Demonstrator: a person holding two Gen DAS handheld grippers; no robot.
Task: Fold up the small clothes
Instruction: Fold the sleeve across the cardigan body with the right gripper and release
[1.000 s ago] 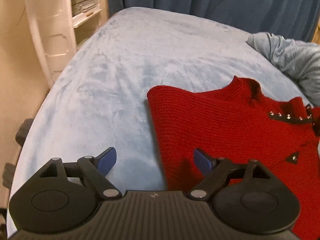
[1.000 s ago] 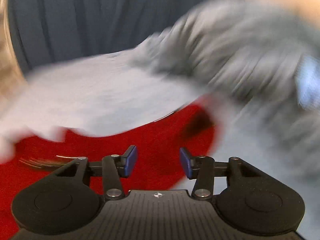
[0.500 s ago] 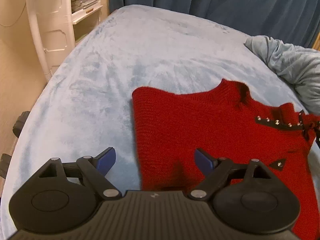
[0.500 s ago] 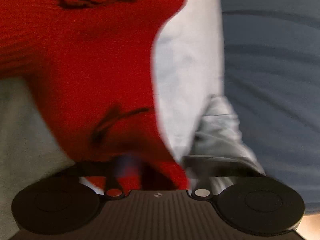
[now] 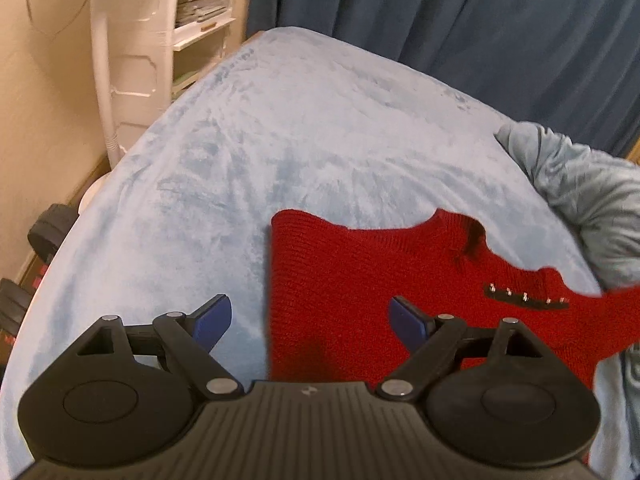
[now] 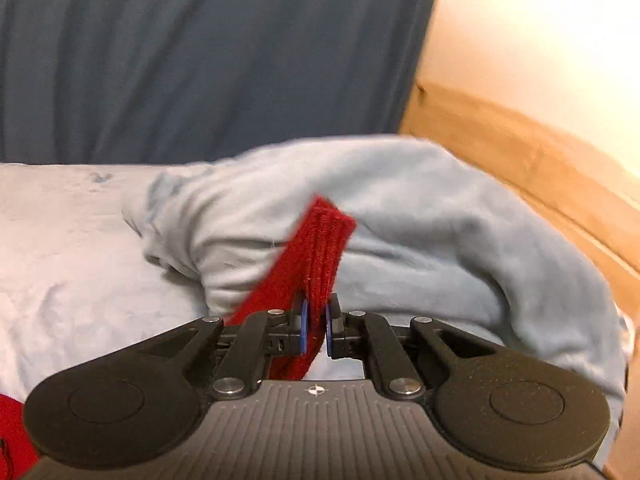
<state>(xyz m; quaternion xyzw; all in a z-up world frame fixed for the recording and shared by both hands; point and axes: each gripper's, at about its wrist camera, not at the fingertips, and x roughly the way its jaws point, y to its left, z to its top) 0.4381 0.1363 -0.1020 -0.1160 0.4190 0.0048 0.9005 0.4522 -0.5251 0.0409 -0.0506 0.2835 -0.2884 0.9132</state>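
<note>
1. While clamped on the ribbed cuff of the red sweater (image 6: 320,248), the right gripper (image 6: 314,330) holds the sleeve taut; jaws nearly together, knit pinched between the blue pads (image 6: 303,328), cuff tip standing up toward 12 o'clock in the right wrist view.
2. Spread wide and holding nothing, the left gripper (image 5: 310,316) hovers low over the blue blanket (image 5: 248,152), its right pad above the knit, its left pad over bare blanket.
3. Seen from the left wrist view: sweater (image 5: 380,288) flat on the blanket, body running from about 12 o'clock off toward 3 o'clock; straight left edge almost dead ahead, between the pads; collar notch near 1 o'clock; studded black trim (image 5: 526,300) toward 2 o'clock.
4. Long axis of the held sleeve: from the right claw down toward 7 o'clock, back to the body at the lower left corner of the right wrist view.
5. Judged next: carry the sleeve across the body toward 9 o'clock, right claw already nearest; left claw nearest the free left edge, well placed to pin it.
6. Lying close behind at 12 to 2 o'clock, the bunched blue bedding (image 6: 420,216) could catch the cuff.
</note>
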